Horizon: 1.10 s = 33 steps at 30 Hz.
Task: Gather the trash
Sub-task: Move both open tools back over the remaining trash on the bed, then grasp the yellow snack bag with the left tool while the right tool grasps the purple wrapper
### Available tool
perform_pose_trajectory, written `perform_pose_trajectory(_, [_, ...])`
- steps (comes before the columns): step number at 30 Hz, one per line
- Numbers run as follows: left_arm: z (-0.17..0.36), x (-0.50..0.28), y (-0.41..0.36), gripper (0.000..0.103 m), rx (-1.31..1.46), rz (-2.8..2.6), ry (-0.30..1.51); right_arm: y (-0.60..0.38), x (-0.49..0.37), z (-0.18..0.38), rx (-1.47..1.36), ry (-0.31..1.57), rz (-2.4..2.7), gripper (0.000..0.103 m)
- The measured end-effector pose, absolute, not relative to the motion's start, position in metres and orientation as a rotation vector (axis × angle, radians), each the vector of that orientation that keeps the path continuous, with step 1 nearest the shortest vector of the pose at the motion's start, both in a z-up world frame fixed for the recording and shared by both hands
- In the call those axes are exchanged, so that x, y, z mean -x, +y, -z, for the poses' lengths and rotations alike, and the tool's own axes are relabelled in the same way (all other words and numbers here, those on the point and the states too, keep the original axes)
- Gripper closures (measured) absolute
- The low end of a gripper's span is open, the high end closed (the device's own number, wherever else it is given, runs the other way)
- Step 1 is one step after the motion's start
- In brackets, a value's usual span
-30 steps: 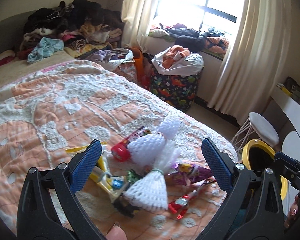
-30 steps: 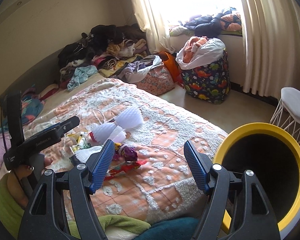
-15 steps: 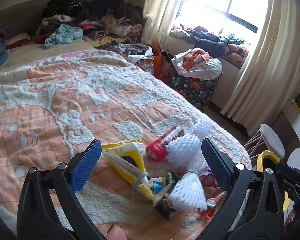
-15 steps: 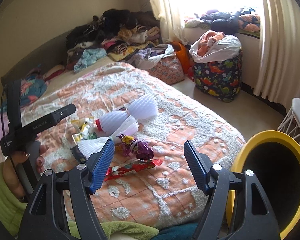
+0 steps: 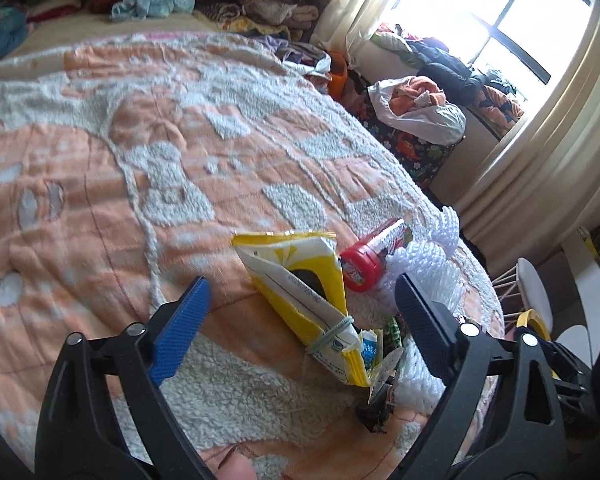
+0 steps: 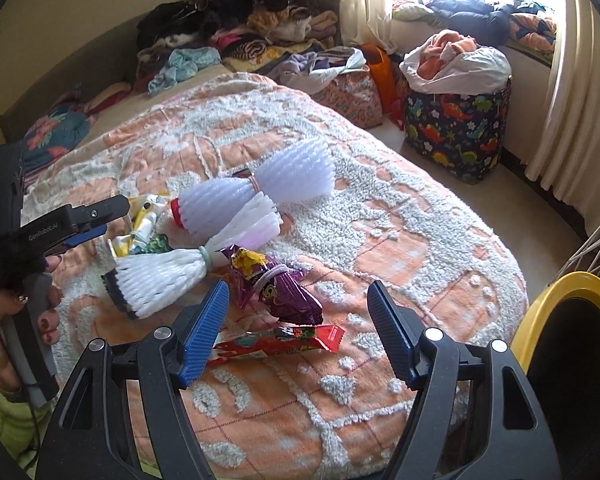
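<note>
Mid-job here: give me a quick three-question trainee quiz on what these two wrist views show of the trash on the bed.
1. True or false: the right hand-held gripper is shut on the red wrapper.
2. Which item lies between the open jaws of the left hand-held gripper?
A. purple wrapper
B. yellow packet
C. red wrapper
3. Fill in: the bin at the bed's edge has a ____ rim.

Key
1. False: its jaws stand open, with the wrapper flat on the bedspread.
2. B: the yellow packet, not yet gripped; the jaws have just been closing.
3. Yellow.
</note>
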<state>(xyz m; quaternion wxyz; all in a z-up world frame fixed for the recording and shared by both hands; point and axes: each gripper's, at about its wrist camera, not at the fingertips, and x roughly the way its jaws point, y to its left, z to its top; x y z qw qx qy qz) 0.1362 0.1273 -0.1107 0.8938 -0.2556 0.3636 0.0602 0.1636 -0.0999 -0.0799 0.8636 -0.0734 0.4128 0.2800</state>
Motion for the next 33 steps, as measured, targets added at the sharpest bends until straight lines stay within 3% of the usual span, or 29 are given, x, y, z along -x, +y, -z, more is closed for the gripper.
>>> perform_pose_trajectory(5, [0.126, -0.14, 0.13, 0.033, 0.629, -0.079, 0.798, -0.092, -0.174, 0.091, 0.168, 0.903, -0.598, 0.037])
perform_pose_trajectory(10, [0.132, -0.144, 0.132, 0.036, 0.697, -0.069, 0.811, -0.084, -0.183, 0.1, 0.158, 0.944, -0.618, 0.043])
perform_pose_trajectory(12, [0.132, -0.146, 0.132, 0.038, 0.707, -0.068, 0.814, -0.08, -0.185, 0.103, 0.161, 0.961, -0.624, 0.048])
perform_pose_trajectory(14, [0.133, -0.148, 0.133, 0.04, 0.722, -0.069, 0.823, -0.077, -0.186, 0.106, 0.163, 0.971, -0.636, 0.062])
perform_pose_trajectory(16, [0.136, -0.152, 0.133, 0.041, 0.729, -0.076, 0.827, -0.076, -0.185, 0.108, 0.164, 0.972, -0.644, 0.068])
perform_pose_trajectory(19, [0.141, -0.157, 0.134, 0.044, 0.746, -0.086, 0.837, -0.076, -0.182, 0.106, 0.165, 0.95, -0.643, 0.07])
perform_pose_trajectory(25, [0.144, -0.158, 0.138, 0.063, 0.747, -0.11, 0.845, -0.09, -0.175, 0.093, 0.103, 0.884, -0.629, 0.072])
perform_pose_trajectory(26, [0.144, -0.157, 0.139, 0.064, 0.755, -0.108, 0.843, -0.093, -0.173, 0.091, 0.086, 0.873, -0.625, 0.076])
perform_pose_trajectory(33, [0.138, -0.145, 0.142, 0.068, 0.776, -0.096, 0.804, -0.112, -0.164, 0.075, 0.013, 0.807, -0.604, 0.076])
